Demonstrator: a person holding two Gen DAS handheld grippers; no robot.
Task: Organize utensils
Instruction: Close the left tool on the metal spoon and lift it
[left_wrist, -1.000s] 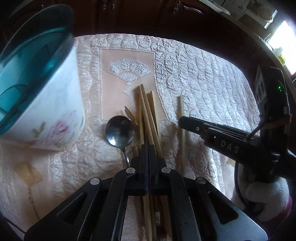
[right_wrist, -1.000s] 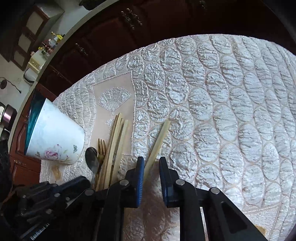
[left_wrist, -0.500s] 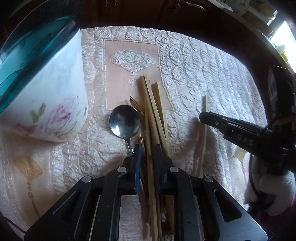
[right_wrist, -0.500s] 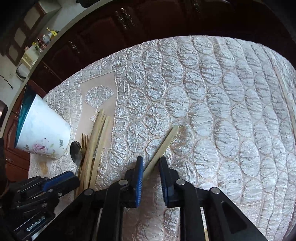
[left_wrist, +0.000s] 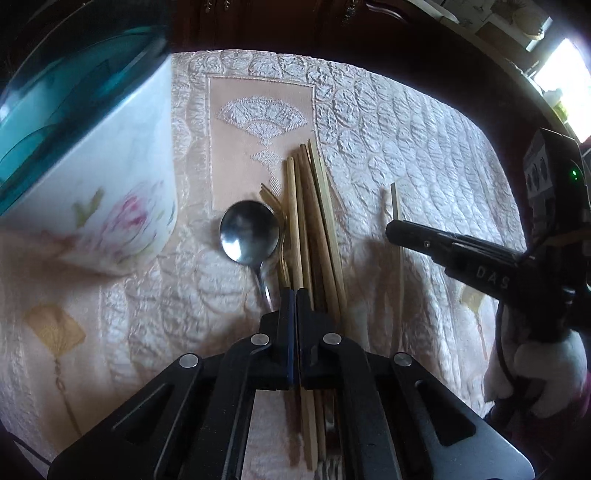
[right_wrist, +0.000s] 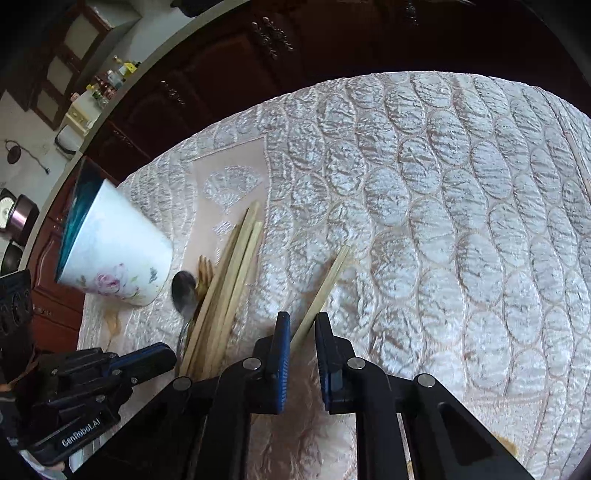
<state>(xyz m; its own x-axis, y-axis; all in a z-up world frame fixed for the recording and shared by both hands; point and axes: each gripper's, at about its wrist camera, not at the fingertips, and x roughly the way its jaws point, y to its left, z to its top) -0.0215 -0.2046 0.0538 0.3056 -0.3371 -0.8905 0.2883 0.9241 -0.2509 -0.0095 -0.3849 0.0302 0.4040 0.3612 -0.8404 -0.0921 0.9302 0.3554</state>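
A bundle of wooden chopsticks lies on the quilted cloth, with a steel spoon and a gold fork at its left. My left gripper is shut just above the near part of the bundle, with nothing seen between its pads. One chopstick lies apart to the right. My right gripper straddles its near end, jaws closing, a gap still showing beside the stick. The white flowered cup with a teal inside stands at the left.
The pale quilted tablecloth stretches bare to the right. Dark wooden cabinets stand beyond the table's far edge. A gloved hand holds the right gripper at the right of the left wrist view.
My left jaws parted over the chopstick bundle half a second ago and are shut again. The right gripper stays over the lone chopstick.
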